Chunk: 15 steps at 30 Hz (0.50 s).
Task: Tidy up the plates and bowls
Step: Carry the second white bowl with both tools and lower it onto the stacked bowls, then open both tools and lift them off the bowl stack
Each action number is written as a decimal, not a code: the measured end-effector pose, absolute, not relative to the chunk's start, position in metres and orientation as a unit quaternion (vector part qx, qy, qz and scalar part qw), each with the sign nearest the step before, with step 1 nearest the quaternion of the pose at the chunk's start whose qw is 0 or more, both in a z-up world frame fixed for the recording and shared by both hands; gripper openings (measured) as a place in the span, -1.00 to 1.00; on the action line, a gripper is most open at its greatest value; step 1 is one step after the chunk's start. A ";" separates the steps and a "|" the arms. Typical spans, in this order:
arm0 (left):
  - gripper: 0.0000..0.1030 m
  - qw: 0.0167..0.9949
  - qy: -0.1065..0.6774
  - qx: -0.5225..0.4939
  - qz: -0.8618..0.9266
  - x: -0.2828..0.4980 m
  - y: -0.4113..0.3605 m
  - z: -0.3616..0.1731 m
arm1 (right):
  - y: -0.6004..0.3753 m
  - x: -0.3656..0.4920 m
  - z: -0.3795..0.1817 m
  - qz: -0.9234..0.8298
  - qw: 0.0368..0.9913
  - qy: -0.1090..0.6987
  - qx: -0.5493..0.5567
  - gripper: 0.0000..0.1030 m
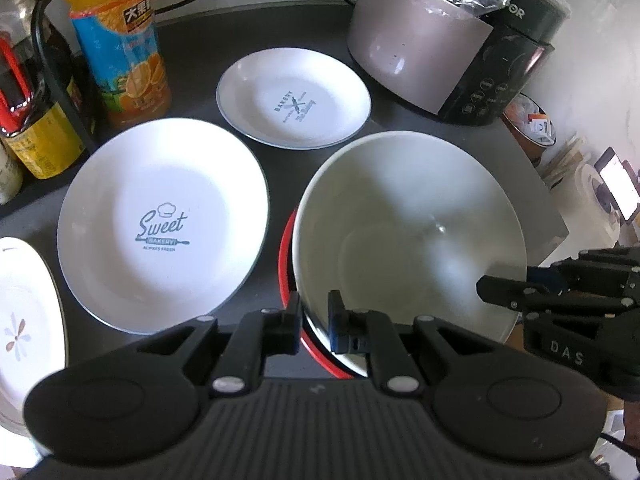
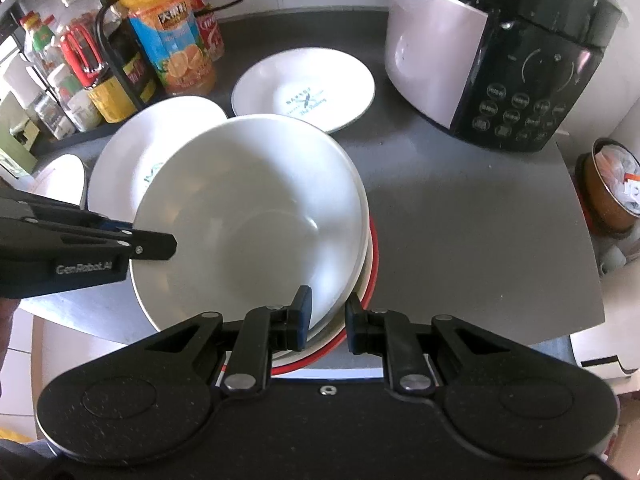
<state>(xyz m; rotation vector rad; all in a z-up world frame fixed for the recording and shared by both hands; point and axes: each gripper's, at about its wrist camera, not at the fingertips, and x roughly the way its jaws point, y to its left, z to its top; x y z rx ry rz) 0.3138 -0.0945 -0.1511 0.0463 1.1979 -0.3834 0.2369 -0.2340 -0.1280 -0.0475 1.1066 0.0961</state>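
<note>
A large white bowl (image 1: 400, 220) (image 2: 248, 208) rests tilted in a red-rimmed dish (image 1: 286, 264) (image 2: 374, 256) on the dark counter. My left gripper (image 1: 316, 320) is shut on the bowl's near-left rim, one finger inside and one outside; its tip (image 2: 172, 246) shows in the right wrist view. My right gripper (image 2: 328, 316) straddles the near-right rim, with its pads standing slightly off it; its tip (image 1: 486, 288) shows in the left wrist view. A "Sweet Bakery" plate (image 1: 160, 224) (image 2: 120, 160) lies to the left. A smaller bakery plate (image 1: 294, 100) (image 2: 304, 88) lies behind.
A flower-patterned plate (image 1: 24, 320) sits at the far left. Behind stand an orange juice bottle (image 1: 116, 40), a rack of condiment bottles (image 1: 36, 132) and a rice cooker (image 2: 500, 52). Bare counter (image 2: 460, 220) lies right of the bowl. A brown tub of wrappers (image 2: 612, 188) stands beyond its edge.
</note>
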 end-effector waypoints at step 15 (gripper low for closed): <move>-0.78 0.811 0.558 -0.004 -0.179 0.321 -0.096 -0.153 | -0.249 0.246 -0.133 0.035 0.851 0.524 -0.023 -0.46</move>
